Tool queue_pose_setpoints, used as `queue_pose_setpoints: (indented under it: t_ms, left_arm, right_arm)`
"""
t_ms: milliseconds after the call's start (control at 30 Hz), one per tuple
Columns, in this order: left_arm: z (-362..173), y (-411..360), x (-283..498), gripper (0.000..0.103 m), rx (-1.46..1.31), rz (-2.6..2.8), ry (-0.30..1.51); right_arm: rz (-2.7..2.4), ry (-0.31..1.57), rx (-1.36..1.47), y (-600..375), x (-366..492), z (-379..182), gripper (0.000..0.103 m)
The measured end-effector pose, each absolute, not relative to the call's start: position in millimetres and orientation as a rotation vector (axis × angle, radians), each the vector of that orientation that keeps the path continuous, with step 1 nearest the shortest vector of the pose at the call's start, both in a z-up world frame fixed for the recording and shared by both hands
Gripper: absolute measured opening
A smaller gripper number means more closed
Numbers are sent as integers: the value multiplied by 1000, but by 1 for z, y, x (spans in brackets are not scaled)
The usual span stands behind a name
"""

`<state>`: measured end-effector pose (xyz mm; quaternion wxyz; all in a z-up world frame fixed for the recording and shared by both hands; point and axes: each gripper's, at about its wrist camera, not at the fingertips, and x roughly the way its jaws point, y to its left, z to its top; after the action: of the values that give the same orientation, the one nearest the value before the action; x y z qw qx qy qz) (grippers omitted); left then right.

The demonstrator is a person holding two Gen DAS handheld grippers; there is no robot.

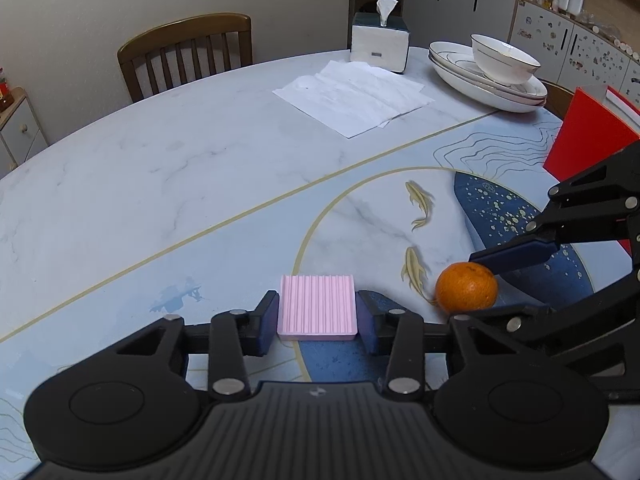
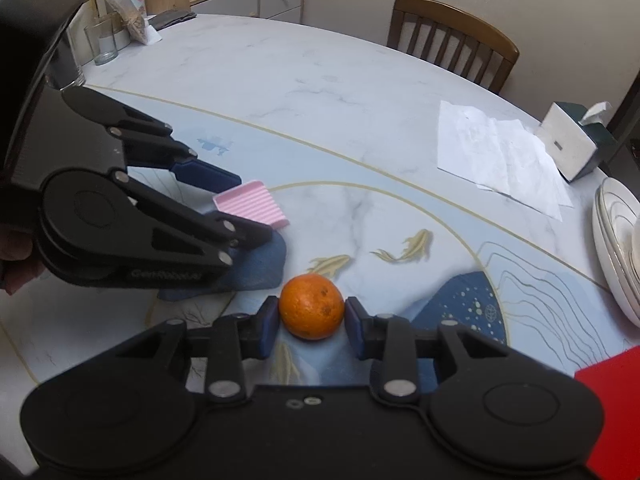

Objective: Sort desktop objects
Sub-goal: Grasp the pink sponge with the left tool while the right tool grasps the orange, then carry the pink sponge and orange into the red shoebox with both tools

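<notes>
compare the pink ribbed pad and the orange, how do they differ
The pink ribbed pad is flat, square and grooved; the orange is round with a dimpled skin. The pad sits between the left gripper pads, the orange between the right gripper pads. Both rest on the table.

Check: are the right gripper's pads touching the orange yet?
Cannot tell. In the right wrist view the right gripper brackets the orange, both pads right at its sides, but neither plain contact nor a clear gap shows. The left wrist view doesn't settle it either.
</notes>
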<state>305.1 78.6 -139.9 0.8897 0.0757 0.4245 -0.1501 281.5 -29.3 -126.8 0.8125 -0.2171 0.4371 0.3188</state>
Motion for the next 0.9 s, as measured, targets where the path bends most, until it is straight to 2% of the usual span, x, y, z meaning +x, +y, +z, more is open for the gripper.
queue_pose_setpoints:
  t_ms: [900]
  left_arm:
    - [-93, 31, 235, 40, 162, -406, 861]
  right_arm:
    - [555, 915, -326, -113, 228, -86, 33]
